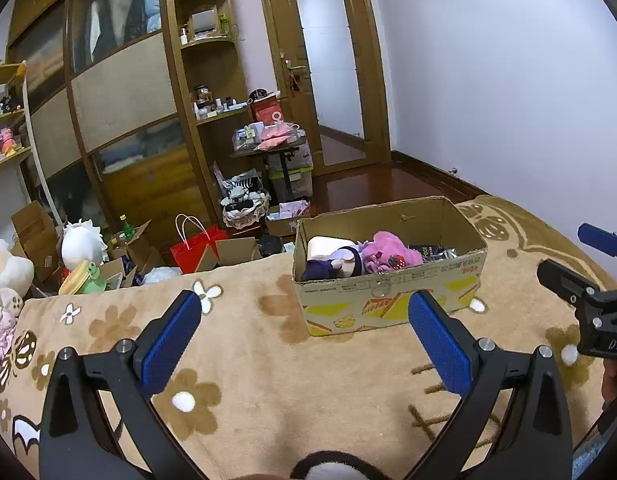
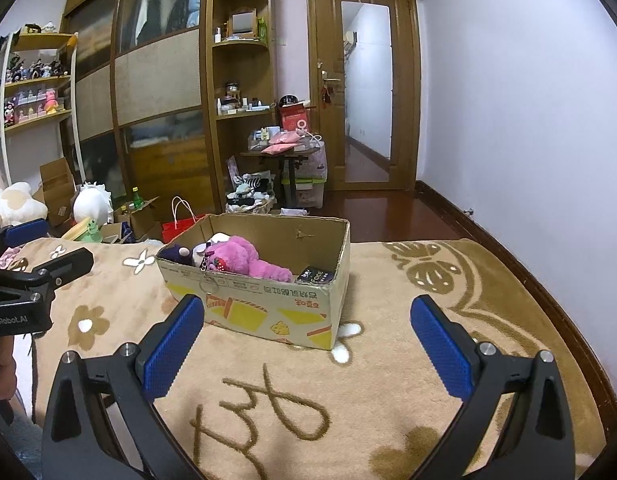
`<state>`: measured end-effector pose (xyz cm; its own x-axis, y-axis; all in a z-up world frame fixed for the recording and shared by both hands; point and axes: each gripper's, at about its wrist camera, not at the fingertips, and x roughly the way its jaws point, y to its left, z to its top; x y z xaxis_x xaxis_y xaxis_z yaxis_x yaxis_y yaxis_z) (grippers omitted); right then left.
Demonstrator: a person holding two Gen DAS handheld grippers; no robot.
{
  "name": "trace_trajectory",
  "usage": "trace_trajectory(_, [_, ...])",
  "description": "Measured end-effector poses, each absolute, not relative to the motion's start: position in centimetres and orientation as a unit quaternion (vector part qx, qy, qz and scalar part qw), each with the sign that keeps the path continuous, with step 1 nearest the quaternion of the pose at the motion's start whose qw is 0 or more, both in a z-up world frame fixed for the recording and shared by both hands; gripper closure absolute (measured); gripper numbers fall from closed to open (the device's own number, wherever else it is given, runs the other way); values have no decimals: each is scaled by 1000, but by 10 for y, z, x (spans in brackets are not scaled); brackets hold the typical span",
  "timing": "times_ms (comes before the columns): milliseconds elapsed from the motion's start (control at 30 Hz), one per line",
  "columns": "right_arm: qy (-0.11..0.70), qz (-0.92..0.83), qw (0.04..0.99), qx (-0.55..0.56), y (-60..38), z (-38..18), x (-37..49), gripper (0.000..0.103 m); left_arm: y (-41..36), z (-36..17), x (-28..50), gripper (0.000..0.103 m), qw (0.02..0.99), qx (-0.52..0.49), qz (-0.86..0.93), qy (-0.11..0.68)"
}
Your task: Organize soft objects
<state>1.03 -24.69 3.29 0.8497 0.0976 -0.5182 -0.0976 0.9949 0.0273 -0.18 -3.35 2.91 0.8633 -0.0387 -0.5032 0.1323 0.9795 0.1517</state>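
A cardboard box point(image 1: 392, 304) point(image 2: 268, 308) stands on a beige flowered blanket point(image 1: 244, 360) point(image 2: 388, 380). Inside lie a pink plush toy point(image 1: 388, 250) point(image 2: 240, 256), a dark purple plush point(image 1: 328, 266) point(image 2: 176, 254) and a dark packet point(image 2: 314, 276). My left gripper point(image 1: 304, 312) hovers open in front of the box, nothing between its blue pads. My right gripper point(image 2: 306, 316) is also open and empty, facing the box's front corner. Each gripper shows at the edge of the other's view: the right gripper point(image 1: 584, 268) and the left gripper point(image 2: 44, 248).
White and cream plush toys point(image 1: 82, 242) point(image 2: 16, 202) sit beyond the bed's left edge, among open cartons and a red paper bag point(image 1: 194, 246). A wooden wardrobe point(image 1: 120, 112), a cluttered small table point(image 1: 270, 140) and a door point(image 2: 364, 92) lie behind. Dark wood floor runs along the right wall.
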Motion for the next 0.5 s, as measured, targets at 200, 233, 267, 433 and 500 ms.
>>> trace_trajectory(200, [267, 45, 963, 2, -249, 34, 12, 0, -35, 30, -3, 1, 962, 92, -47, 254])
trace_trajectory(233, [267, 45, 963, 3, -250, 34, 11, 0, -35, 30, -4, 1, 962, 93, -46, 254])
trace_trajectory(267, [267, 45, 963, 3, -250, 34, 11, 0, -35, 30, -4, 1, 962, 95, -45, 254])
trace_trajectory(433, [266, 43, 963, 3, -251, 34, 11, 0, -36, 30, -4, 1, 961, 97, -48, 256])
trace_trajectory(500, [267, 42, 963, 4, -251, 35, 11, 0, -36, 30, -4, 1, 960, 97, -47, 257])
